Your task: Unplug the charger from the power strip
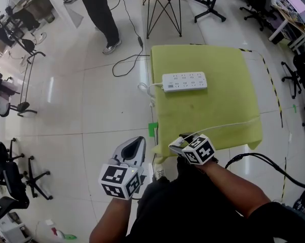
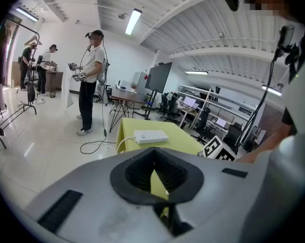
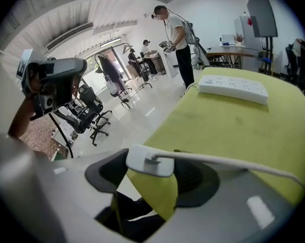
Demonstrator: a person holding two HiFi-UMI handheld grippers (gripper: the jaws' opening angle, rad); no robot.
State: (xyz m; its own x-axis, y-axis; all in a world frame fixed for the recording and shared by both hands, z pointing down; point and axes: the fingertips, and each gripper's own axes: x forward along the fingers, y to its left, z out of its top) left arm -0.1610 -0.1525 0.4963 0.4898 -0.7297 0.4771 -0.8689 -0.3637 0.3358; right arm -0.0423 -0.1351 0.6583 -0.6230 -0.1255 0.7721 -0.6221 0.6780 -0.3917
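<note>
A white power strip [image 1: 184, 81] lies flat on the far half of the yellow-green table [image 1: 218, 110], with no plug in its sockets and its own cord hanging off the left side. My right gripper [image 1: 179, 142] hovers at the table's near left corner. It is shut on a white charger [image 3: 150, 161]. The charger's thin white cable [image 1: 228, 125] trails right across the cloth to the table's right edge. My left gripper [image 1: 138, 142] hangs over the floor left of the table, jaws together and empty. From there the strip [image 2: 151, 136] shows well ahead.
A person [image 1: 103, 14] stands on the floor beyond the table's far left, by a black floor cable [image 1: 127, 59]. A black-legged table [image 1: 165, 6] is behind. Office chairs [image 1: 21, 176] line the left side, and more chairs and desks stand at the right.
</note>
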